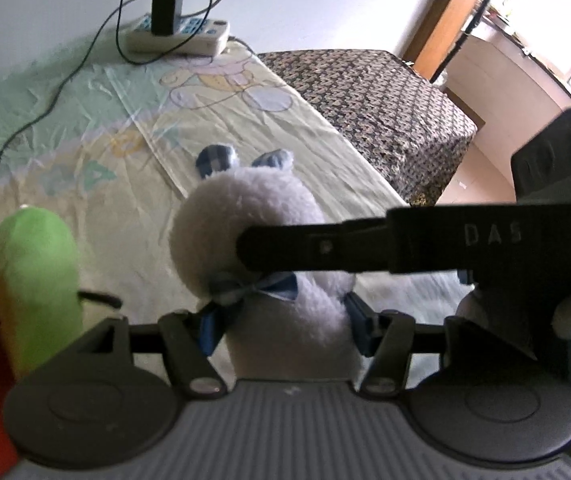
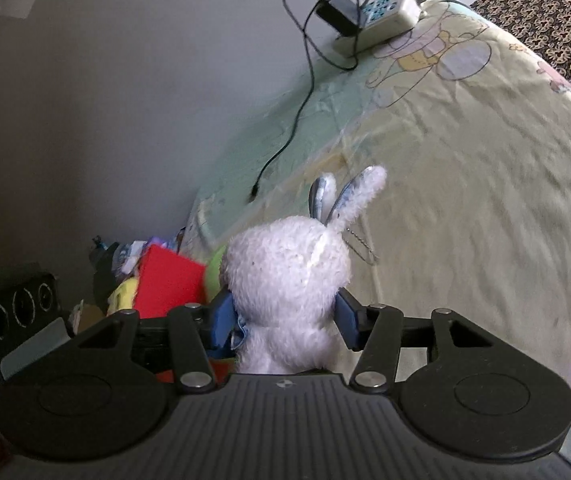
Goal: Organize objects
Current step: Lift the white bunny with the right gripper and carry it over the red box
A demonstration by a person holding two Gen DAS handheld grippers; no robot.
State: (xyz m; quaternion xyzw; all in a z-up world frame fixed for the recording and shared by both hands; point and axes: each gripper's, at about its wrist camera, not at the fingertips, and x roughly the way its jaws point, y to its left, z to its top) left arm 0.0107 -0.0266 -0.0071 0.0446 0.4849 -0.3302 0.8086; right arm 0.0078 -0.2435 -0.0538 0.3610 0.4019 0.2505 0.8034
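Observation:
A white plush rabbit [image 1: 221, 216] with blue-lined ears and a blue bow is held upright over a pale cartoon-print sheet [image 1: 97, 128]. In the left wrist view my left gripper [image 1: 284, 330] is shut on its lower body, with the blue pads pressing both sides. One black finger [image 1: 325, 246] of the right gripper reaches in from the right and touches the head. In the right wrist view the rabbit [image 2: 285, 268] is seen from behind, and my right gripper [image 2: 284, 320] is shut around its neck.
A green plush [image 1: 35, 276] and a red box [image 2: 169, 284] sit close on the left among small clutter. A power strip with a black charger [image 1: 177, 34] and a loose cable [image 1: 45, 112] lie at the far end. A dark patterned cover [image 1: 385, 108] borders the sheet.

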